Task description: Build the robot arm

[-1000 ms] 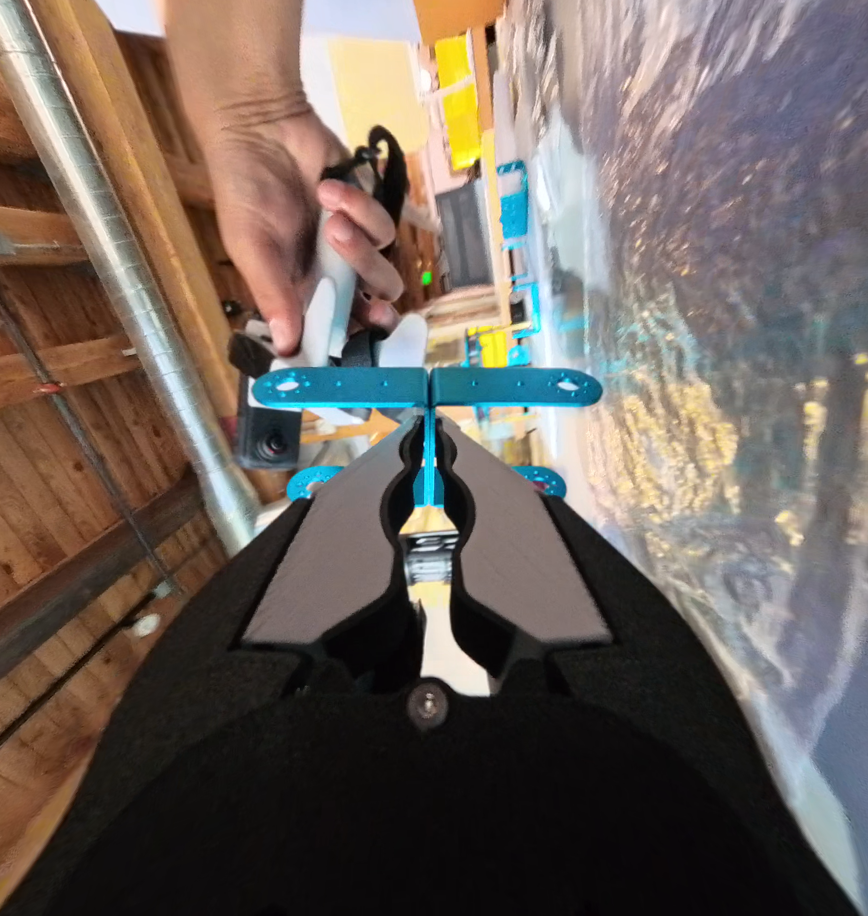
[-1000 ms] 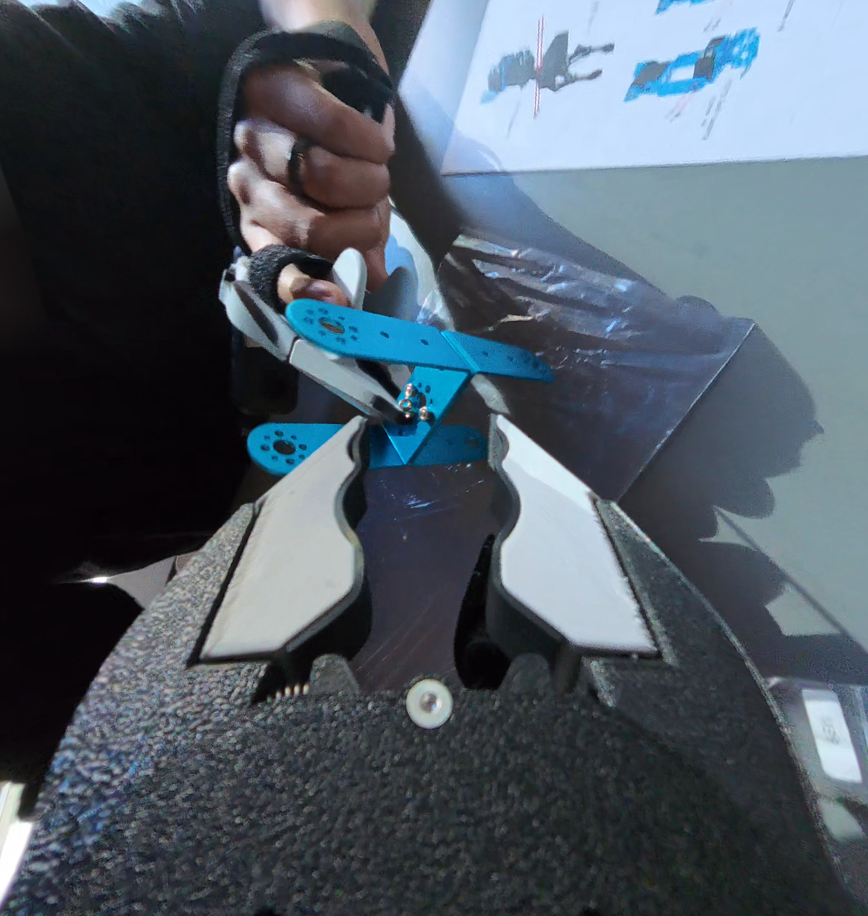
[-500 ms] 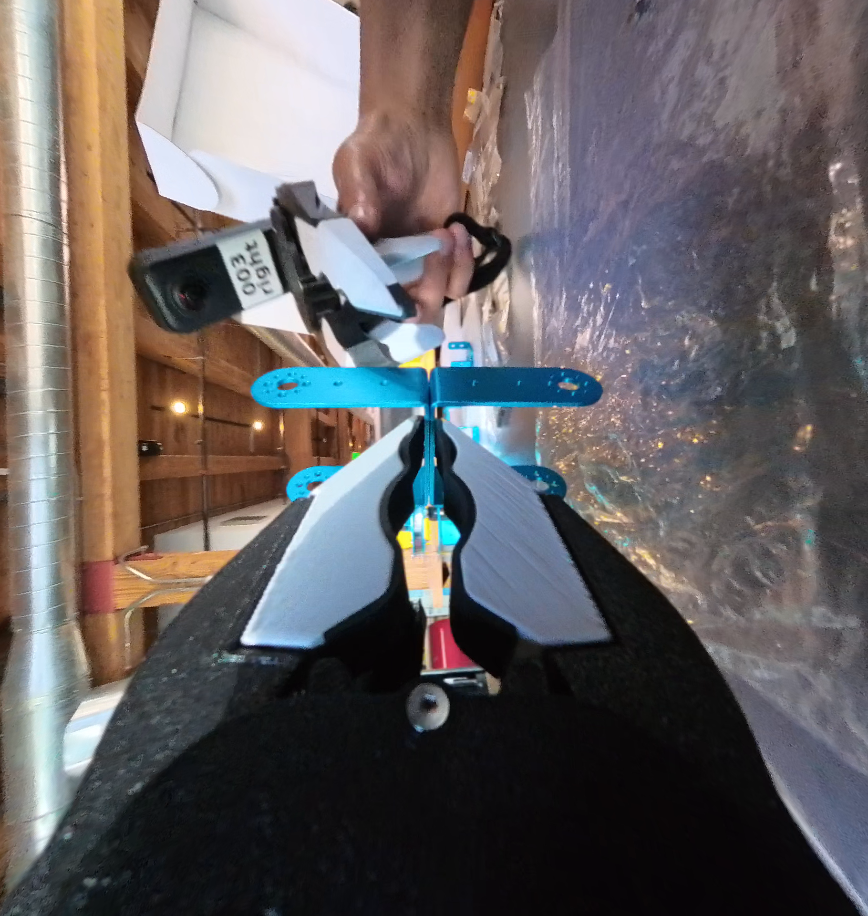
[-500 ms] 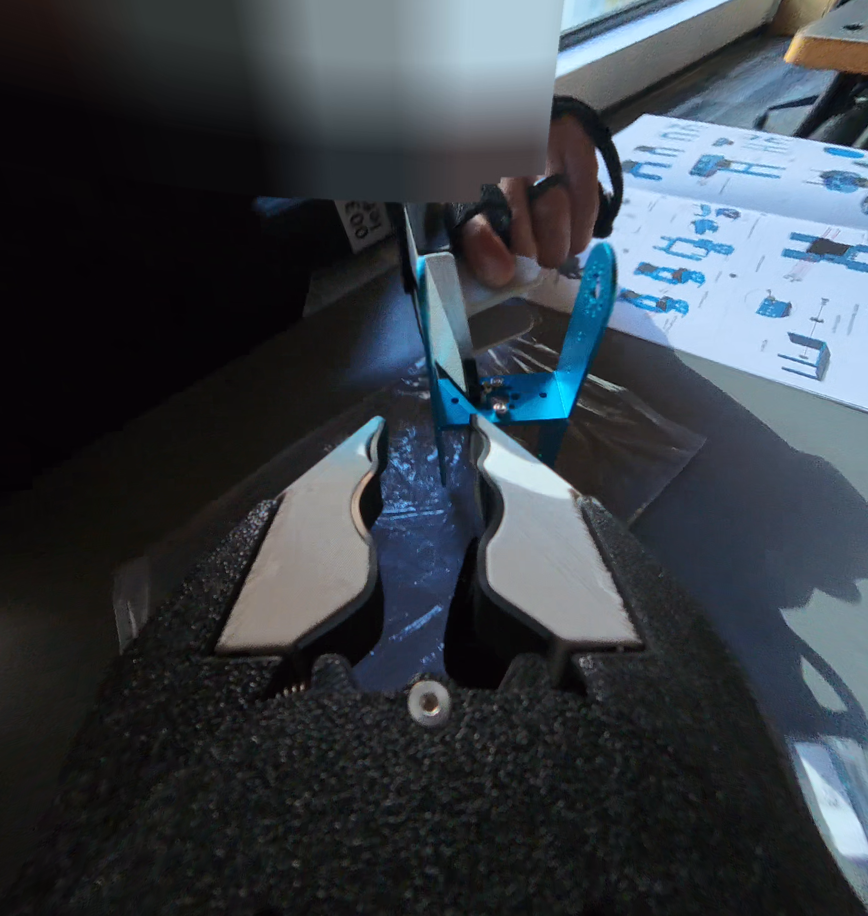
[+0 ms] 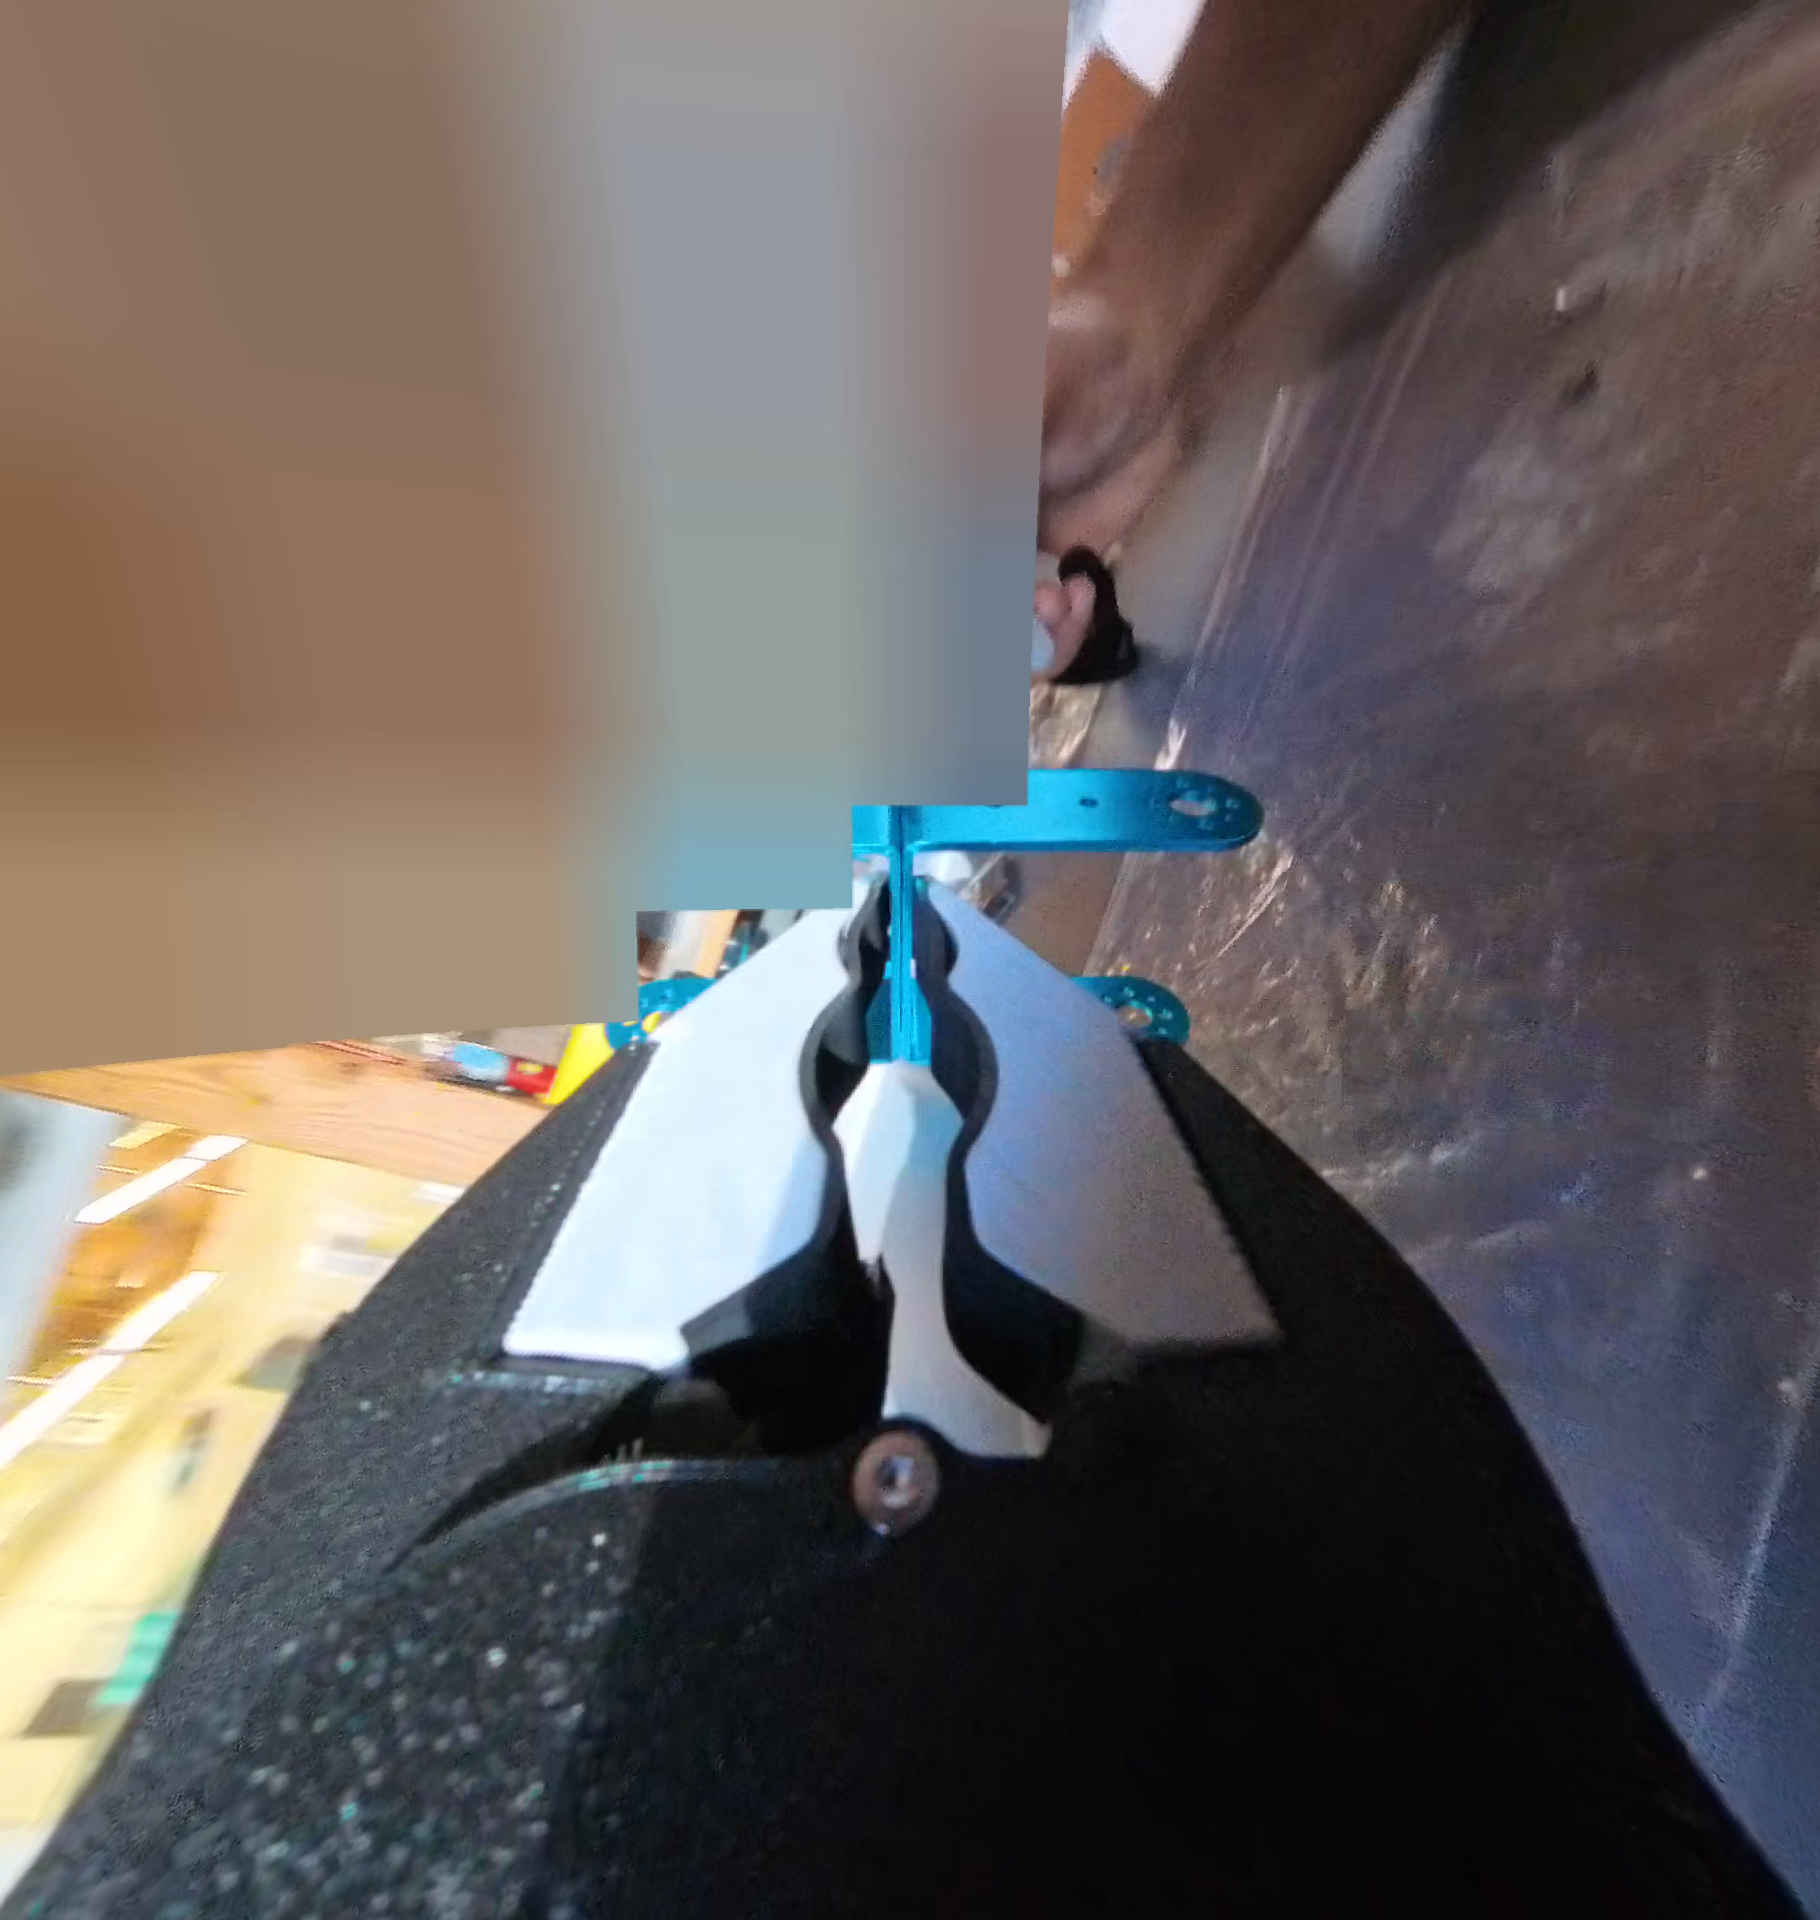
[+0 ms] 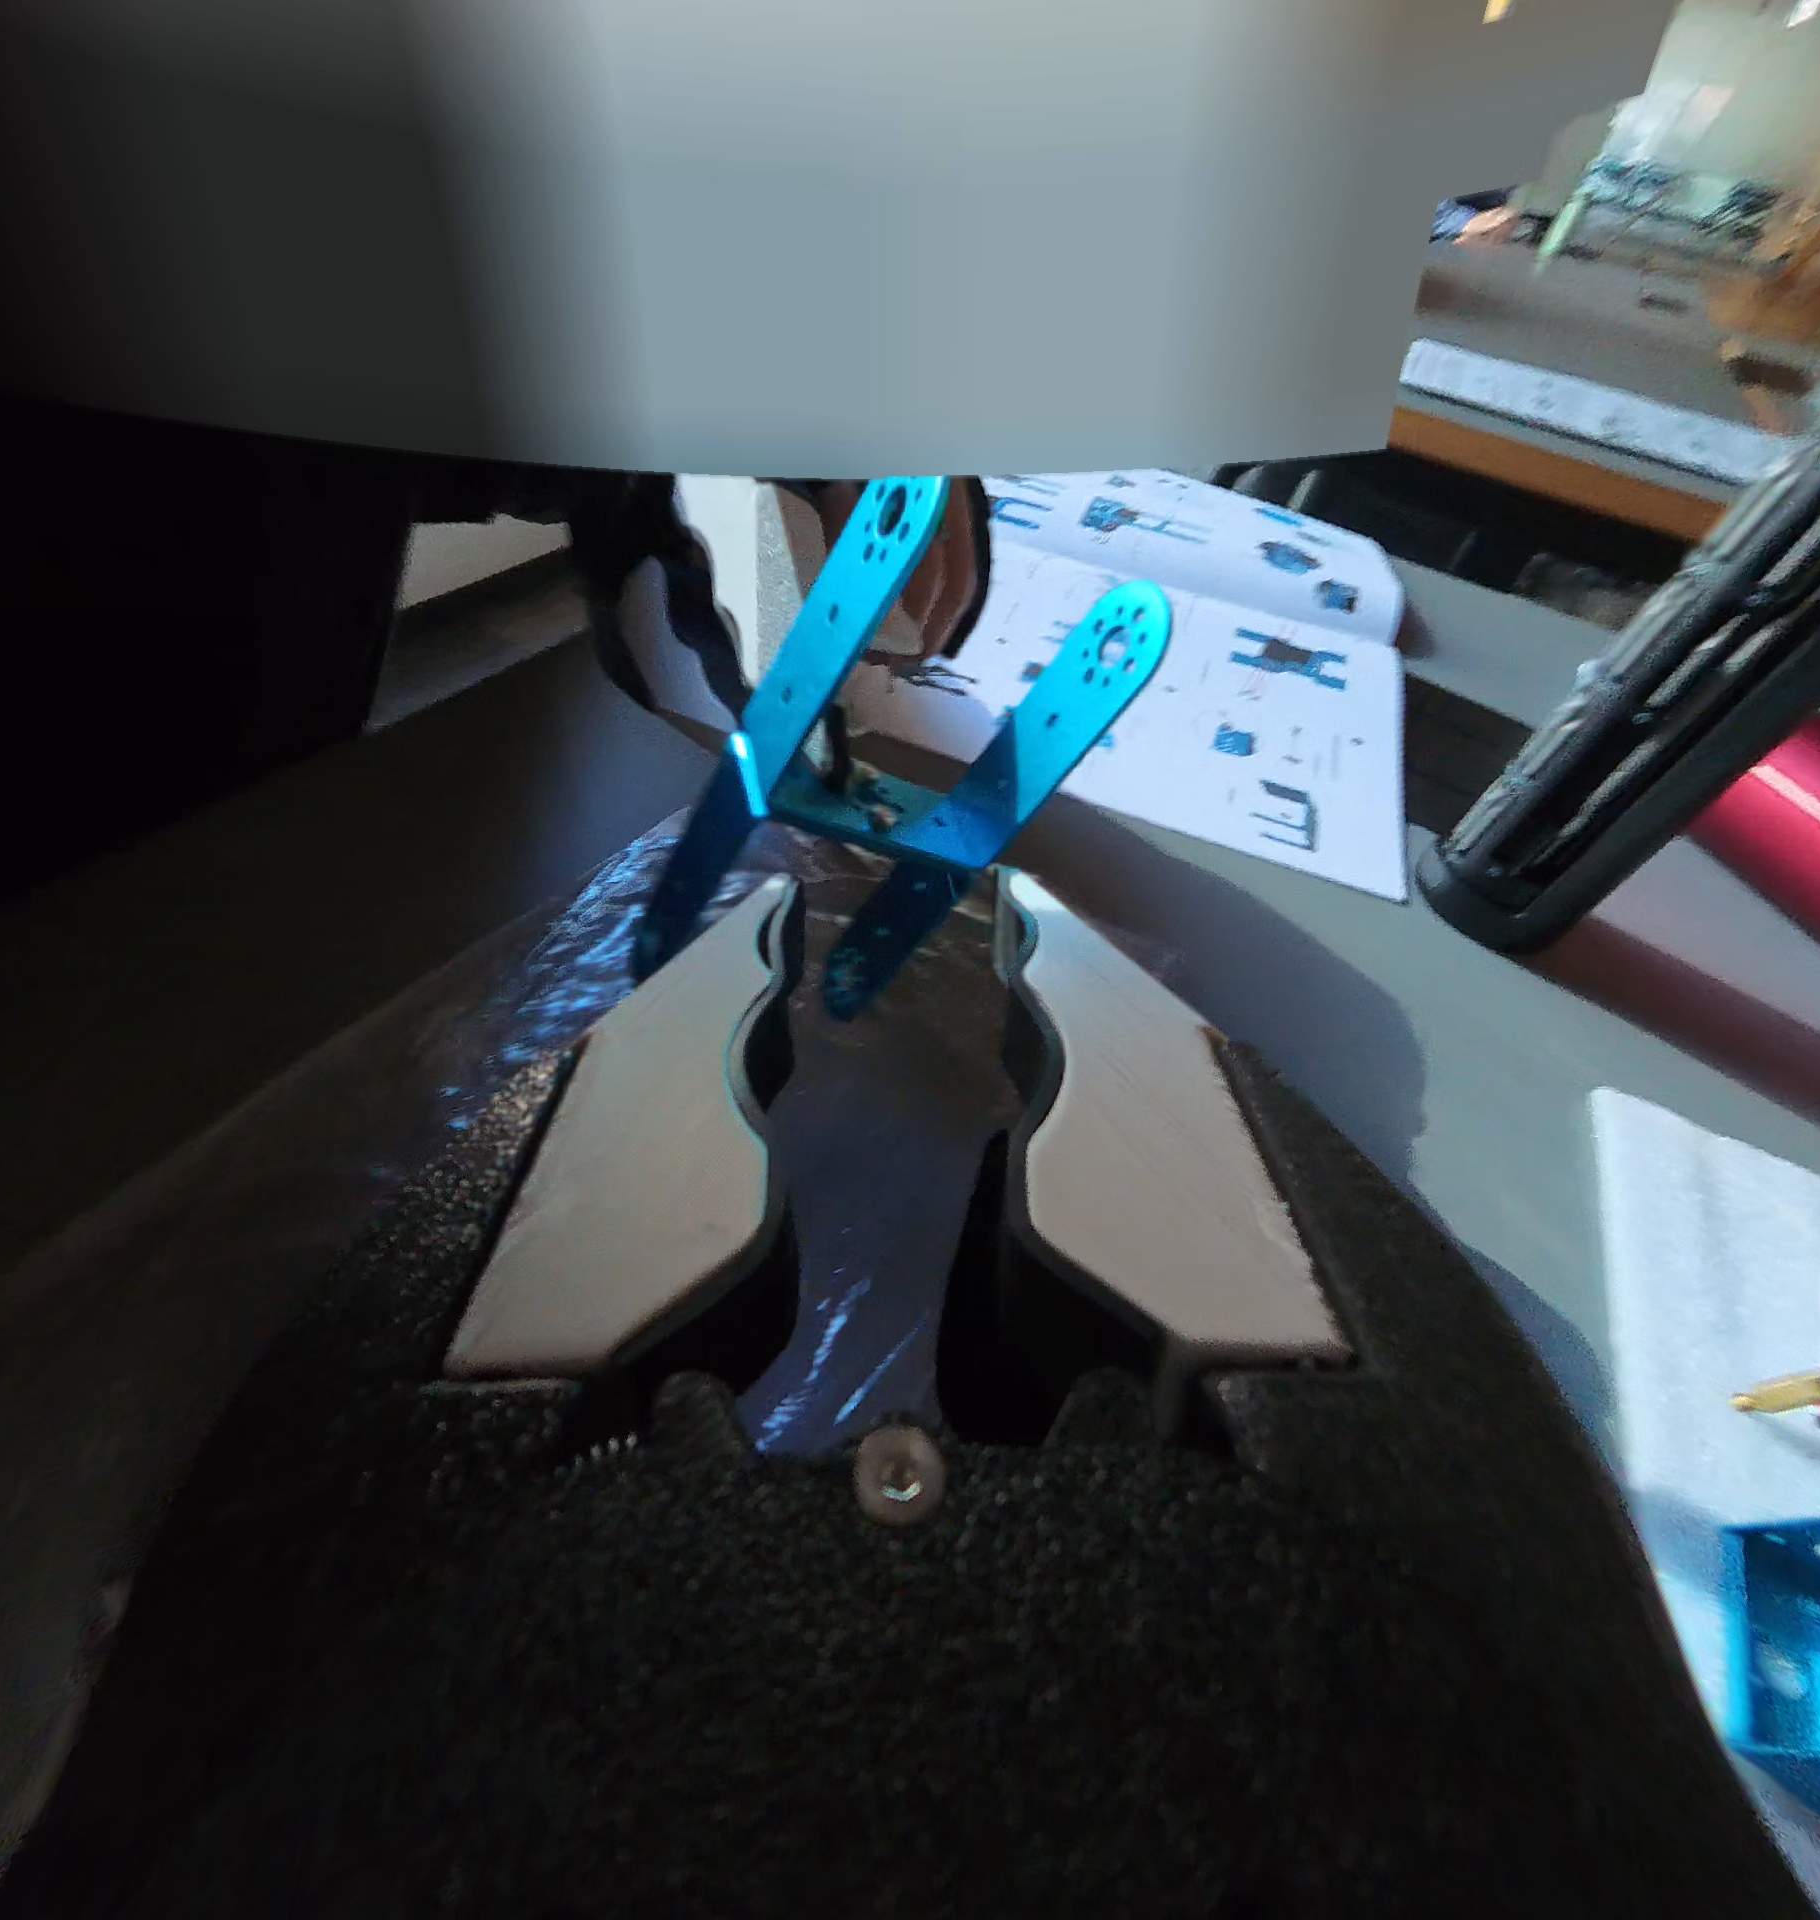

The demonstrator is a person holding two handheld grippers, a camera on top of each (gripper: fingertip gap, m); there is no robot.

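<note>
A blue metal bracket assembly (image 5: pixel 1145 823), two U-shaped pieces joined back to back, is clamped by its middle web between the fingers of my left gripper (image 5: pixel 893 920), which is shut on it. In the right wrist view the same assembly (image 6: pixel 890 821) hangs tilted just above a clear plastic sheet (image 6: pixel 594 935). One pair of arms points up and one down. My right gripper (image 6: pixel 890 904) is open, right in front of the assembly. One lower bracket arm (image 6: pixel 880 940) reaches down between its fingertips without visible contact. A hand with a black strap (image 6: pixel 677 634) shows behind the bracket.
A white instruction sheet (image 6: pixel 1228 665) lies on the grey table (image 6: pixel 1353 1039) behind the bracket. A black ribbed handle (image 6: pixel 1654 717) and a red cylinder (image 6: pixel 1810 810) lie at the right. A white packet with wires (image 6: pixel 1758 1299) and another blue part (image 6: pixel 1799 1662) are at the lower right. Crinkled plastic (image 5: pixel 1508 935) fills the left view's right side. About 20 centimetres separates my right fingertips from the black ribbed handle (image 6: pixel 1654 717).
The left gripper has turned the bracket from upright to tilted and brought it nearer the right gripper. One lower arm now sits between the right fingertips. The left view has swung away from the right gripper.
</note>
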